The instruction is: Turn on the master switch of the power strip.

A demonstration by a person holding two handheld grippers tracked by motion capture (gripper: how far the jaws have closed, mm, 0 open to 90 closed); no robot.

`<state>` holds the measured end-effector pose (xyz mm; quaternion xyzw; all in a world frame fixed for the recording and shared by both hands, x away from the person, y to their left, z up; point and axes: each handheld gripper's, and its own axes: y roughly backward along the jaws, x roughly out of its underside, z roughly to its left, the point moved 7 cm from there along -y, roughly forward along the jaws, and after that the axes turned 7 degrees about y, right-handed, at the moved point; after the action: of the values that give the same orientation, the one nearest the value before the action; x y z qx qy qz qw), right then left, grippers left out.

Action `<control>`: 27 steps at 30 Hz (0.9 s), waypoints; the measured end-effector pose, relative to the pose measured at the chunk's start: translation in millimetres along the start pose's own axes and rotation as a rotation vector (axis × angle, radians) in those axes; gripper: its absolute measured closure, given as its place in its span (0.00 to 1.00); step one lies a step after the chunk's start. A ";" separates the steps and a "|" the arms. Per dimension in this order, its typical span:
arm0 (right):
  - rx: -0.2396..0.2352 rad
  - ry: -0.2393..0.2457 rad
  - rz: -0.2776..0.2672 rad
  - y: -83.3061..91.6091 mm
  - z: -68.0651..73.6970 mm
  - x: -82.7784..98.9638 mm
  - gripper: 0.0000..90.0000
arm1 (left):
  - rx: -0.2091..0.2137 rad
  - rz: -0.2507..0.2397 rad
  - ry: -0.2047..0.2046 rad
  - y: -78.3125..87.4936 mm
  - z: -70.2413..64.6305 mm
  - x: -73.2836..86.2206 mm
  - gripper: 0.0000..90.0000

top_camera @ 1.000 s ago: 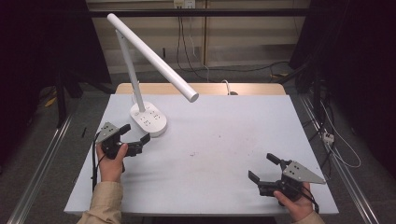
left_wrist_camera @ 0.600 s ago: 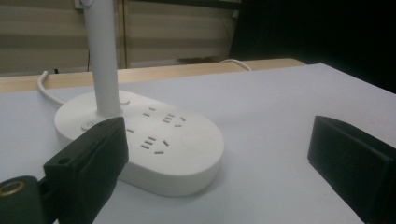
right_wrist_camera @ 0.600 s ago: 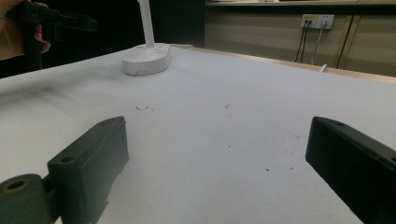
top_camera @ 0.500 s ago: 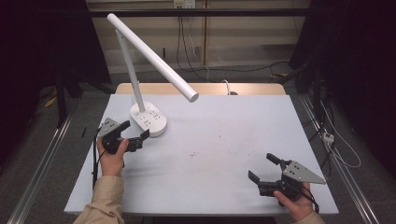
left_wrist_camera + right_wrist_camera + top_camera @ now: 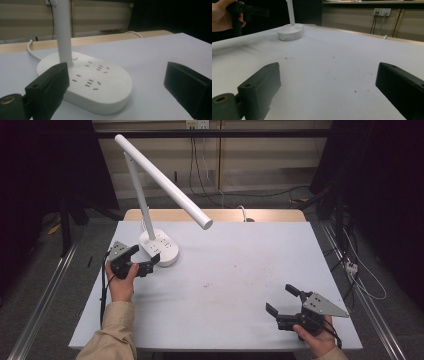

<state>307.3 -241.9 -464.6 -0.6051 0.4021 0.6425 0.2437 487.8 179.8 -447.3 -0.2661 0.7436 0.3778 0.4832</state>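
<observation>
1. The desk lamp base is a white, smooth, oval plastic block with power-socket slots on its top. It stands on the table directly ahead of the left gripper, between its two jaws and closer to the left jaw.
2. From the back part of the base rises a white round lamp post. In the high view a long white tubular lamp head slants out from the top of the post, above the table.
3. A white cable leaves the base behind the left jaw and runs toward the wooden strip at the far edge.
4. Nothing stands between the left jaws and the base. The jaws are spread wide and hold nothing; whether the left jaw touches the base I cannot tell.
5. The right gripper is well apart from the lamp. Its jaws are also wide apart and hold nothing.
6. The table ahead of the right jaws is flat, pale grey, matte, with small dark specks.
</observation>
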 end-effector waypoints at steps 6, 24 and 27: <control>-0.001 0.001 0.001 0.2 -0.3 -0.2 0.06 | -0.006 0.003 -0.007 -5.9 1.4 -1.1 0.07; -0.007 0.001 -0.002 0.3 0.3 -0.7 0.06 | -0.045 0.031 -0.011 -17.4 10.9 1.5 0.08; -0.008 0.000 -0.001 0.2 0.6 -0.6 0.06 | -0.041 0.036 -0.024 -20.1 10.0 -1.0 0.08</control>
<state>306.9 -241.5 -464.0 -0.6062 0.3991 0.6441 0.2415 508.7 176.5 -454.9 -0.2578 0.7344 0.4050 0.4797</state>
